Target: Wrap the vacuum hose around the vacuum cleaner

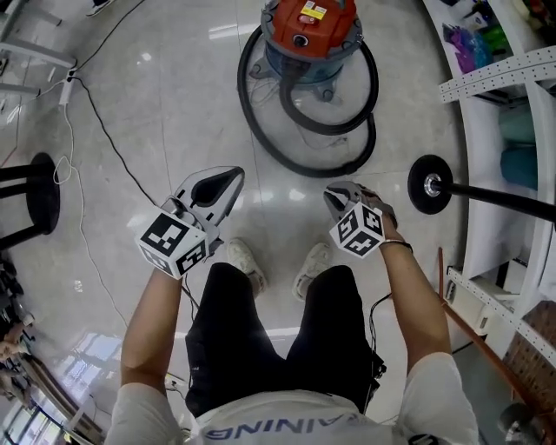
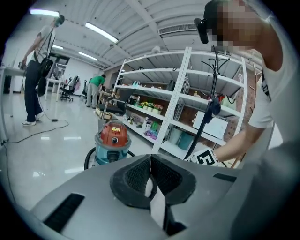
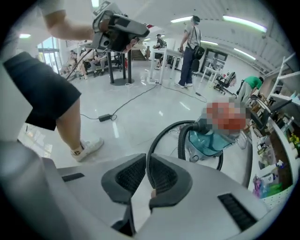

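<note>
The vacuum cleaner (image 1: 311, 26) with a red top and teal body stands on the shiny floor ahead of me. Its black hose (image 1: 308, 156) lies in loops around the base. My left gripper (image 1: 233, 176) hovers at waist height, well short of the hose, its jaws shut with nothing between them. My right gripper (image 1: 334, 193) hangs beside it, also clear of the hose, pads drawn together on nothing. In the left gripper view the vacuum cleaner (image 2: 112, 138) shows beyond the left gripper (image 2: 150, 159). In the right gripper view the hose (image 3: 161, 136) curves behind the right gripper (image 3: 146, 159).
White shelving (image 1: 521, 130) lines the right side. A black round-footed stand (image 1: 430, 184) lies close to my right gripper. A black stool (image 1: 35, 195) stands at the left, with thin cables (image 1: 104, 130) trailing over the floor. My shoes (image 1: 248, 261) are just below the grippers. Other people stand far off.
</note>
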The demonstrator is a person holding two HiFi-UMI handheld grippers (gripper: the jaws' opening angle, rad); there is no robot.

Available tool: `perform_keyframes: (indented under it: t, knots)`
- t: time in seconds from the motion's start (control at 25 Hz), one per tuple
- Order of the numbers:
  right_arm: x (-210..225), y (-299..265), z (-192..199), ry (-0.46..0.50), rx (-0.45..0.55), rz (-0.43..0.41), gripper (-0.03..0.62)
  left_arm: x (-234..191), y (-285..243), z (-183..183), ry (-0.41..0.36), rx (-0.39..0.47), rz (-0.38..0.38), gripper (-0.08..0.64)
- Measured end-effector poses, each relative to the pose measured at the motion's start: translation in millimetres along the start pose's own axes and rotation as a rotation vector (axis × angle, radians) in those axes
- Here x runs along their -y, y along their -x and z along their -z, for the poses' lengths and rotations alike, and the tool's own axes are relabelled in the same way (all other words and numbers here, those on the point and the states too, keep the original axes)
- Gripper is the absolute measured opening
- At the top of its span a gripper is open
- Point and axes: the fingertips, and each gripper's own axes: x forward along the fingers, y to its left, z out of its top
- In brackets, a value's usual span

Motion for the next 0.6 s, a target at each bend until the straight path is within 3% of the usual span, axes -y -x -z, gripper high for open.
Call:
perform_keyframes:
  t: [0.28,0.4,0.6]
  knots:
    - [12,137,-112,-0.125,0.137,0.141,0.025,35,74,-113,0.005,0.049,-0.009,0.018]
    - [10,199,-156,-0.183,0.190,0.203,0.020,42,115,-160,-0.009,0.070,-0.046,0.017]
    - [-6,295,-218,-0.353,0.292,0.290,0.012,55,180,-226,-0.019,0.118,-0.069,0.018]
